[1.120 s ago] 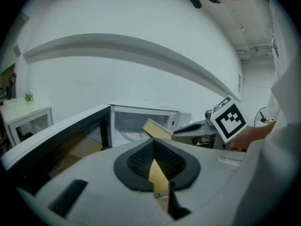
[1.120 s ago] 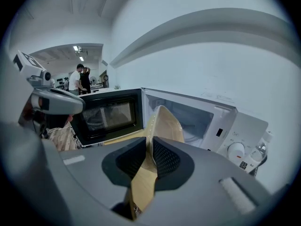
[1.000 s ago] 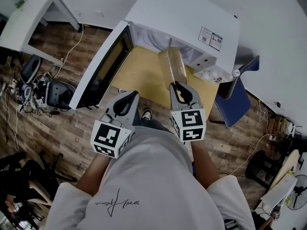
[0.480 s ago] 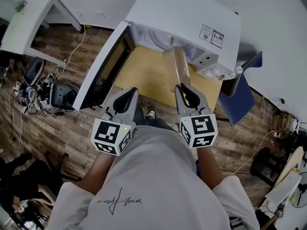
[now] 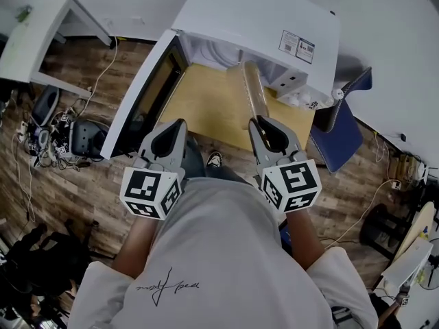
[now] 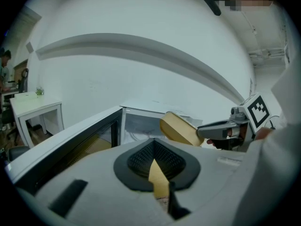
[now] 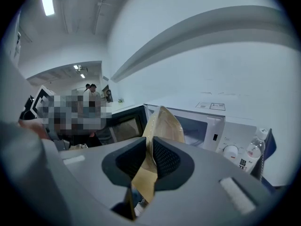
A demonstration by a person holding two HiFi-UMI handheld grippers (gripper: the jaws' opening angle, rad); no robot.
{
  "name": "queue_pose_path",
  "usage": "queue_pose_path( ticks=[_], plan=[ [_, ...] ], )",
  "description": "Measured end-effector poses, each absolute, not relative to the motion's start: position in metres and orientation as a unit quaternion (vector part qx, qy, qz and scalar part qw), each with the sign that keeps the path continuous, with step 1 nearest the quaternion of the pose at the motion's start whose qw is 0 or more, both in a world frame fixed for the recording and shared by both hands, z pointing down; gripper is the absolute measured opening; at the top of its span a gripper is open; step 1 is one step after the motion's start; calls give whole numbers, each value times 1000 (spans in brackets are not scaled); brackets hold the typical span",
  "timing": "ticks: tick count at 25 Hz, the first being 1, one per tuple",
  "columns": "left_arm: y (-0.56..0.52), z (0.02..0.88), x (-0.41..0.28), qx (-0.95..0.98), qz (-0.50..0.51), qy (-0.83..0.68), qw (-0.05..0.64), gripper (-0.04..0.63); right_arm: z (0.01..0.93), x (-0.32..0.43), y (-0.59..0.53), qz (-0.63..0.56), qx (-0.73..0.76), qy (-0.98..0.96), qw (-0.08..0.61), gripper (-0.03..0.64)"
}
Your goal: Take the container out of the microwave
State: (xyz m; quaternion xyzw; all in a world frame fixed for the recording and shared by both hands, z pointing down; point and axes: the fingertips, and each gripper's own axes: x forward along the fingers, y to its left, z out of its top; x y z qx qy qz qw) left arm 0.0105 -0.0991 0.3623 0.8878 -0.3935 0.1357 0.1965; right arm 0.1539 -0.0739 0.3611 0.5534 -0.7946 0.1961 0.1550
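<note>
Head view: high above the person, aimed steeply down on the microwave [image 5: 254,19] (door swung open), left gripper [image 5: 180,124] and right gripper [image 5: 256,120]. Left gripper view, right gripper view: low, close behind own jaws, facing the microwave's front at short range. All three share the microwave.

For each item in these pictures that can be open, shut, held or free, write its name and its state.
Microwave door: open, swung out to the left.
Container: gripped by its edge, tilted, in the air in front of the microwave.
Right gripper: shut on the container.
Left gripper: shut, holding nothing.
</note>
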Motion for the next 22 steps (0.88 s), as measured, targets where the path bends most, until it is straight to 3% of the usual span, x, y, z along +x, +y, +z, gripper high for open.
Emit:
queue_pose_path(
  ticks=[22],
  plan=[
    [-90,367,13,880,144,-407,199,-9,363,158,-76,201,515,-819,154,57]
  ],
)
